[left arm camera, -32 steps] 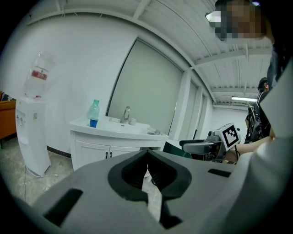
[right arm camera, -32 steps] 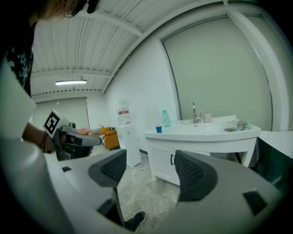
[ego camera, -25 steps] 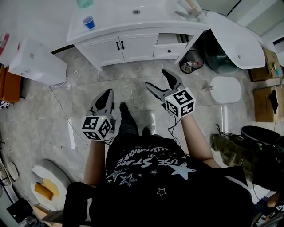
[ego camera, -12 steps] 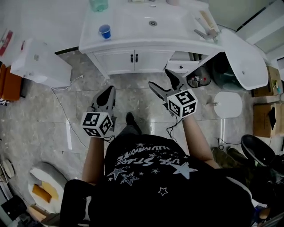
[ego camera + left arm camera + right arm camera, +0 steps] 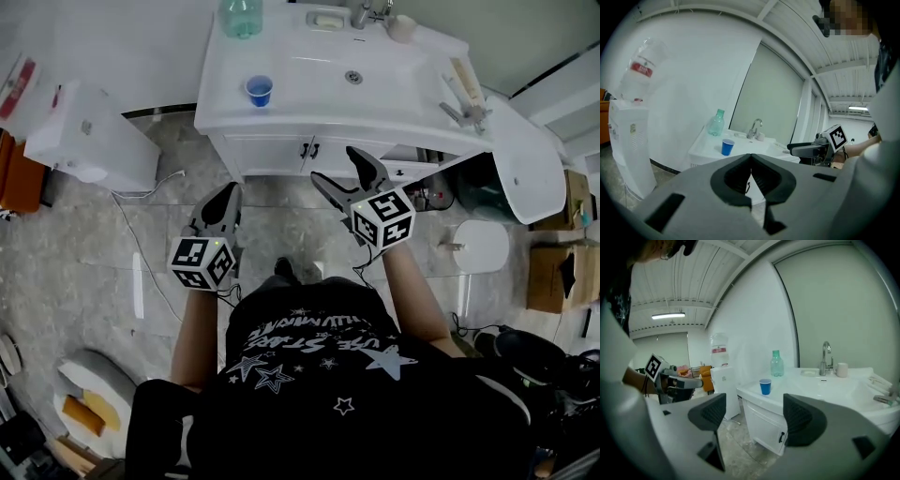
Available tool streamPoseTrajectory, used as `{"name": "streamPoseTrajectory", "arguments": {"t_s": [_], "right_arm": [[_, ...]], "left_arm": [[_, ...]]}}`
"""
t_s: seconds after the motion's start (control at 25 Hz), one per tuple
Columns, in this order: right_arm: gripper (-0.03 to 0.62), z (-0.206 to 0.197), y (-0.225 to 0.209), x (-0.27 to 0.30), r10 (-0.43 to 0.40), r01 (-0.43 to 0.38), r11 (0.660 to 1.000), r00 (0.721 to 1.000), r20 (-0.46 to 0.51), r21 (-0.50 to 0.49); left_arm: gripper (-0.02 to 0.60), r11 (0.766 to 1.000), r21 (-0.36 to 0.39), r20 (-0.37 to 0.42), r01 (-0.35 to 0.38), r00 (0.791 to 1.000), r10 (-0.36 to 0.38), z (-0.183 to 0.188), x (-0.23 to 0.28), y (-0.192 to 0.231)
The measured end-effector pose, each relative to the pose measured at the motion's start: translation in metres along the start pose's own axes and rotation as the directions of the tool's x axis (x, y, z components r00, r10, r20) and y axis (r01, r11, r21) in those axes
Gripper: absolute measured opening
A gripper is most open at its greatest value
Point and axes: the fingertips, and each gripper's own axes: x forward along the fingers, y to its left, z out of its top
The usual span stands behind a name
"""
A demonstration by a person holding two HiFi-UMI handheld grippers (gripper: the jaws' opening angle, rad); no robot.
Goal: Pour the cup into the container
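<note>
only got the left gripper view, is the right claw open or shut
Observer: Open. The right gripper view shows the right claw with its jaws wide apart and nothing between them.
Operator: where's the drain relative to the cup
Observer: In the head view the drain sits in the sink basin, to the right of the blue cup.
Operator: is my left claw over the counter yet
Observer: No. The head view shows it above the floor, short of the cabinet doors.
</note>
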Motion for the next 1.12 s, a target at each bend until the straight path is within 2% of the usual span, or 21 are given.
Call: {"name": "streamPoseTrajectory", "arguments": {"t_s": [0.24,0.4,0.72,0.92,1.12], "right_arm": [[0.37,0.005,0.007,0.037,0.022,-0.022,0.999,0.999,-0.029,-0.033],[0.37,0.008,-0.005,0.057,0.029,-0.031,0.998,0.999,-0.043,-0.058],[0.37,0.019,-0.036,0.12,0.099,-0.107,0.986,0.993,-0.064,-0.128],[0.367,0.03,-0.055,0.163,0.187,-0.206,0.952,0.977,-0.101,-0.228],[0.347,0.029,-0.067,0.204,0.321,-0.358,0.895,0.931,-0.173,-0.264]], "left_arm": [[0.009,0.999,-0.037,-0.004,-0.023,1.0,0.023,0.0,0.006,0.033],[0.009,0.998,-0.041,-0.012,-0.041,0.999,0.04,0.0,0.015,0.046],[0.009,0.988,-0.045,0.011,-0.146,0.989,0.147,0.014,0.032,0.082],[0.009,0.974,-0.047,0.021,-0.221,0.975,0.222,0.025,0.052,0.106],[0.009,0.95,-0.071,0.038,-0.304,0.951,0.307,0.039,0.078,0.124]]}}
